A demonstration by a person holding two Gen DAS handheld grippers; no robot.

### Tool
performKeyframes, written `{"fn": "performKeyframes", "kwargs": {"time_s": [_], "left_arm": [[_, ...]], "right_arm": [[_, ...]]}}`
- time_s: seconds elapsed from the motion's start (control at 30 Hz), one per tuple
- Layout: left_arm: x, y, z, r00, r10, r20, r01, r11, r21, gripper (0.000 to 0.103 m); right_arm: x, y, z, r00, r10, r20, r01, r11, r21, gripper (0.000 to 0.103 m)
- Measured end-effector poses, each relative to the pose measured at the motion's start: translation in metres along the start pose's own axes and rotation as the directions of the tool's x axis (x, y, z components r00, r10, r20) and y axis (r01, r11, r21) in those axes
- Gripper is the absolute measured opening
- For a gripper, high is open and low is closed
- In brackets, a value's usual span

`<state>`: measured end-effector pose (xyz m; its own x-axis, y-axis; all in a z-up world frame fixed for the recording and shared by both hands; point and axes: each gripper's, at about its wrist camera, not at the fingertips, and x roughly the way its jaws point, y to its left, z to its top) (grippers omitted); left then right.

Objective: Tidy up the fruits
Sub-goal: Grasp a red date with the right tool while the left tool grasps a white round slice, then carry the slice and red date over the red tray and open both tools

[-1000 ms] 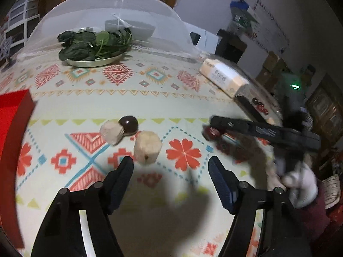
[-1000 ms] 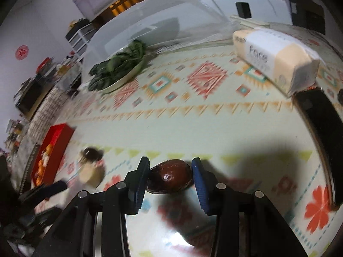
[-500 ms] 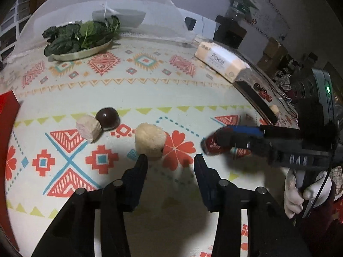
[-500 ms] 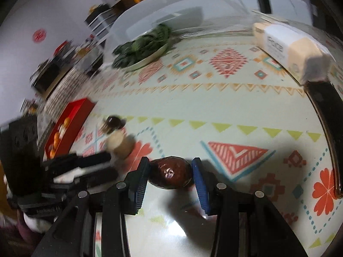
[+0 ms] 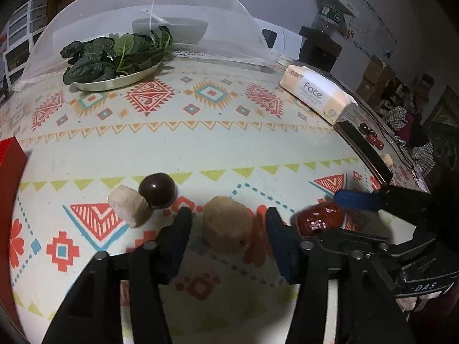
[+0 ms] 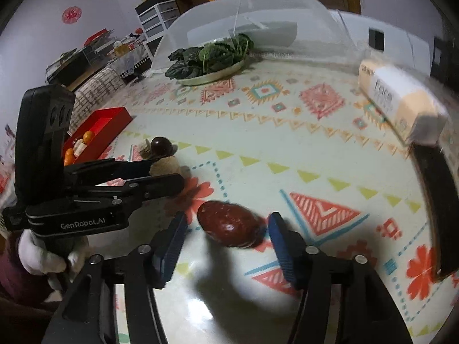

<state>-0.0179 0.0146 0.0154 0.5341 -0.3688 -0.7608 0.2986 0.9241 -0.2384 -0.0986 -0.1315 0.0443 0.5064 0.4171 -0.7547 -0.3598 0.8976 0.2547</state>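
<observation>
Near tablecloth: 1 red date (image 6: 228, 223), 2 tan fruit pieces (image 5: 228, 223) (image 5: 129, 205), 1 dark round fruit (image 5: 157, 189). Far: 1 plate of greens (image 5: 114, 81), 1 tissue pack (image 5: 315, 96).

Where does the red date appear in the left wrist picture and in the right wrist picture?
Left wrist view: the red date lies right of centre, beside the left hand-held gripper.
Right wrist view: the red date lies low in the centre, between the open fingers of the right hand-held gripper.
Shared landmark: the tissue pack.
</observation>
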Motion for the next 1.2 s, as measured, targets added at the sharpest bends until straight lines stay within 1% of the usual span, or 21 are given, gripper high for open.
{"fn": "performKeyframes", "kwargs": {"time_s": [0.03,0.07,0.13,0.17,0.2,0.23,0.3,0.33,0.4,0.43,0.47,0.63,0.77,0.87,1.07,1.2], "left_arm": [[0.001,0.0,0.001,1.0,-0.002,0.0,0.002,1.0,-0.001,0.06],[0.002,0.0,0.002,1.0,-0.003,0.0,0.003,1.0,0.0,0.06],[0.003,-0.002,0.003,1.0,0.01,-0.004,-0.01,1.0,0.015,0.06],[0.004,-0.004,0.003,1.0,0.02,-0.007,-0.02,0.999,0.027,0.056],[0.004,-0.007,0.002,1.0,0.022,-0.009,-0.022,0.999,0.041,0.04],[0.004,-0.009,0.001,1.0,0.028,-0.012,-0.027,0.998,0.057,0.033],[0.002,-0.01,-0.002,1.0,0.025,-0.014,-0.024,0.998,0.066,0.033],[0.001,-0.01,-0.003,1.0,0.026,-0.015,-0.025,0.998,0.065,0.033],[-0.002,-0.009,-0.006,1.0,0.023,-0.014,-0.022,0.998,0.058,0.033],[-0.003,-0.007,-0.007,1.0,0.018,-0.014,-0.017,0.999,0.05,0.033],[-0.005,-0.006,-0.008,1.0,0.015,-0.015,-0.014,0.999,0.042,0.033],[-0.023,0.008,-0.015,1.0,-0.003,0.01,0.004,1.0,-0.019,0.033],[-0.049,0.025,-0.021,0.998,-0.006,0.055,0.01,0.998,-0.065,0.033],[-0.074,0.047,-0.026,0.995,0.0,0.099,0.011,0.993,-0.118,0.033],[-0.131,0.104,-0.041,0.979,0.063,0.192,-0.015,0.971,-0.24,0.033],[-0.166,0.145,-0.055,0.963,0.119,0.241,-0.036,0.946,-0.321,0.033]], "right_arm": [[-0.001,0.001,0.001,1.0,-0.014,0.008,0.014,1.0,-0.019,0.07],[0.0,0.002,0.003,1.0,-0.022,0.013,0.022,0.999,-0.04,0.07],[0.004,0.005,0.005,1.0,-0.015,0.01,0.015,0.998,-0.068,0.07],[0.008,0.007,0.006,1.0,-0.011,0.001,0.011,0.997,-0.082,0.07],[0.011,0.007,0.006,1.0,-0.011,-0.009,0.011,0.996,-0.092,0.07],[0.015,0.009,0.006,1.0,-0.014,-0.024,0.011,0.995,-0.104,0.07],[0.017,0.012,0.004,0.999,-0.013,-0.034,0.009,0.994,-0.112,0.068],[0.017,0.013,0.003,0.999,-0.009,-0.035,0.005,0.994,-0.113,0.066],[0.017,0.017,0.0,0.999,-0.014,-0.039,0.009,0.993,-0.12,0.059],[0.017,0.019,-0.001,0.999,-0.022,-0.041,0.017,0.992,-0.123,0.051],[0.017,0.02,-0.002,0.999,-0.034,-0.041,0.029,0.992,-0.127,0.046],[0.014,0.025,-0.005,0.998,-0.054,-0.041,0.05,0.994,-0.098,0.043],[0.006,0.028,-0.002,1.0,-0.026,-0.016,0.026,0.999,-0.035,0.041],[-0.003,0.039,0.005,1.0,-0.008,0.009,0.008,1.0,-0.023,0.041],[-0.009,0.085,0.024,0.998,0.054,0.044,-0.052,0.997,-0.052,0.04],[-0.004,0.124,0.037,0.993,0.112,0.045,-0.107,0.99,-0.09,0.04]]}}
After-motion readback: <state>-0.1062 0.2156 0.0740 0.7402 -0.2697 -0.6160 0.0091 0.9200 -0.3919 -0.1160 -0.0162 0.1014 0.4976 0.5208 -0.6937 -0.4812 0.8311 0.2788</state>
